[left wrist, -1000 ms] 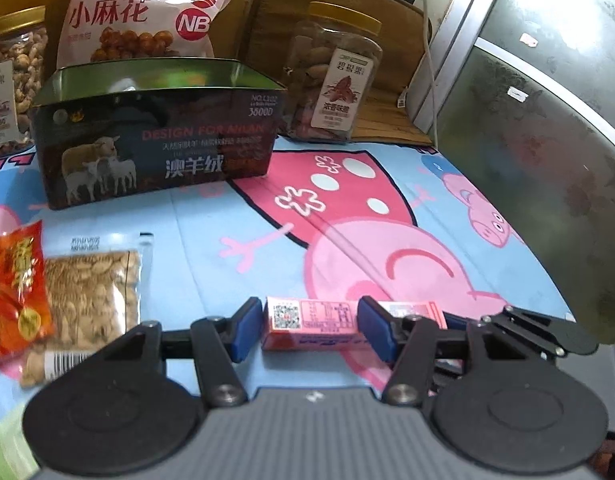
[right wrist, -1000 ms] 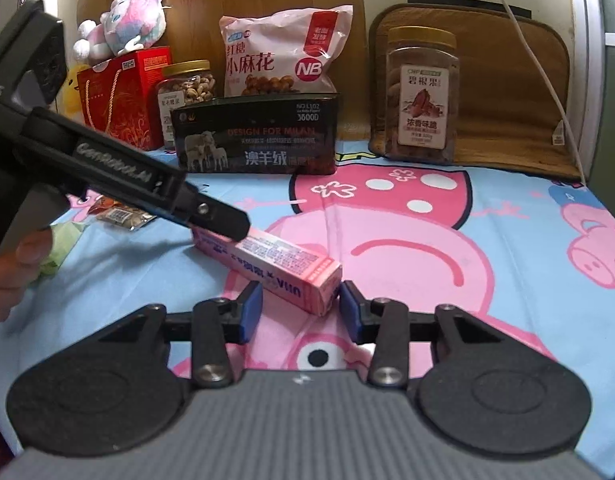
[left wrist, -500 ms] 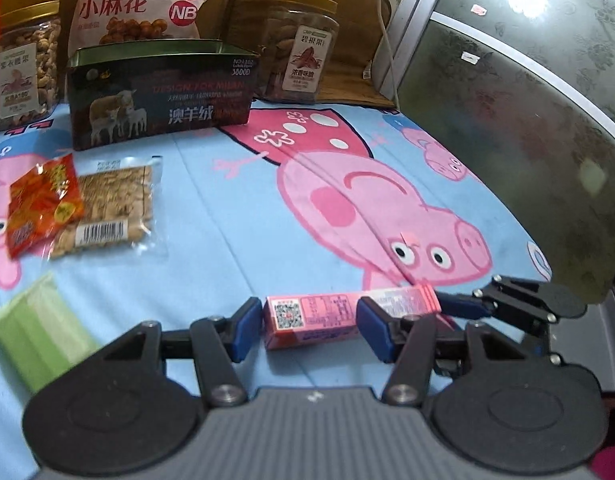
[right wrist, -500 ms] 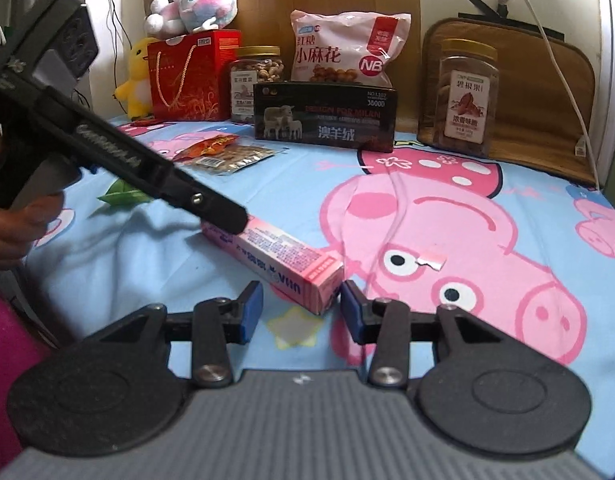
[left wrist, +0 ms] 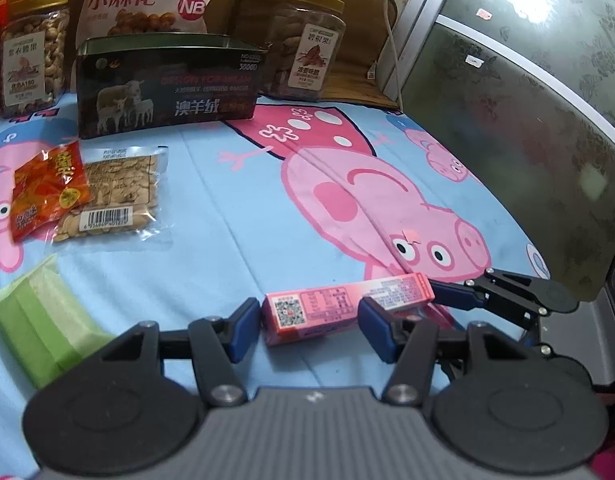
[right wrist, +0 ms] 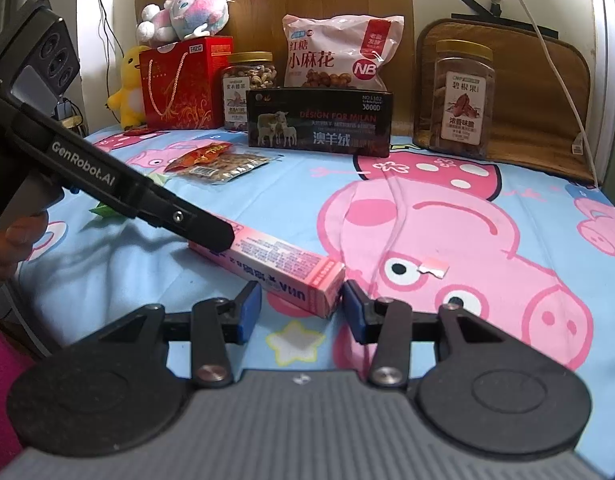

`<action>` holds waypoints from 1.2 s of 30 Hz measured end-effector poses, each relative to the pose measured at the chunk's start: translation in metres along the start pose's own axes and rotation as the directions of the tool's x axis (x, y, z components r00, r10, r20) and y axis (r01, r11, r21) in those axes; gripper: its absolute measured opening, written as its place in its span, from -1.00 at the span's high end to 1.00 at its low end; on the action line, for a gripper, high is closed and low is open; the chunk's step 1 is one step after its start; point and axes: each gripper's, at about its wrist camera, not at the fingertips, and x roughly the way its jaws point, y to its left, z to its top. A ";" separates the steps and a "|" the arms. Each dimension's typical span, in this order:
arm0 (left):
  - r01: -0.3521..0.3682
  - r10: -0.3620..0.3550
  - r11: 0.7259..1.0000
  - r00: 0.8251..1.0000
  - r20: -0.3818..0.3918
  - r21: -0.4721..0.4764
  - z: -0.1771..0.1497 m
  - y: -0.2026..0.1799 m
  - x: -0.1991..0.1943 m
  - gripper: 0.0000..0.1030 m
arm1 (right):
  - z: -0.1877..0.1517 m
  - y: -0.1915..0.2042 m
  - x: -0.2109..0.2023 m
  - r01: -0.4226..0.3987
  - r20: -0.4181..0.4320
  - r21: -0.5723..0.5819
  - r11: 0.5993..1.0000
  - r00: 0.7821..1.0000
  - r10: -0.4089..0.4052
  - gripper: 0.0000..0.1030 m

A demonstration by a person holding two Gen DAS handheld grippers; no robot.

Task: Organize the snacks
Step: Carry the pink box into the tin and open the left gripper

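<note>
Pink box [left wrist: 347, 308] is back nearer the tin [left wrist: 167, 92] after swinging away. Left tool [left wrist: 309, 322] and right tool [right wrist: 302, 307] each pinch an end, so it's probably heading in.

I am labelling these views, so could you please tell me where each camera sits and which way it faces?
Left wrist: on the left claw, looking past the pink box toward the dark tin; right claw at right.
Right wrist: on the right claw, facing the box's other end; left claw and a hand at left.
Shared: box, tin.
</note>
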 end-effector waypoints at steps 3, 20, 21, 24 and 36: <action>-0.002 0.002 1.000 1.000 -0.001 0.007 0.000 -0.001 -0.001 -0.05 | 0.001 -0.003 -0.001 0.002 0.002 0.009 1.000 1.000 -0.002 0.19; -0.103 0.095 0.994 0.974 0.208 0.029 0.081 0.013 -0.041 -0.05 | 0.092 -0.007 0.035 0.013 0.171 -0.058 0.998 0.985 -0.003 0.20; -0.108 0.101 0.994 0.972 0.214 0.023 0.087 0.017 -0.041 -0.05 | 0.097 -0.006 0.040 0.017 0.178 -0.066 0.998 0.984 -0.005 0.20; -0.132 0.124 0.991 0.963 0.238 0.018 0.102 0.027 -0.040 -0.06 | 0.112 -0.009 0.055 0.015 0.194 -0.066 0.998 0.981 -0.002 0.19; -0.216 0.205 0.976 0.933 0.295 0.004 0.165 0.064 -0.019 -0.05 | 0.153 -0.025 0.114 0.012 0.230 -0.013 1.000 0.973 -0.008 0.19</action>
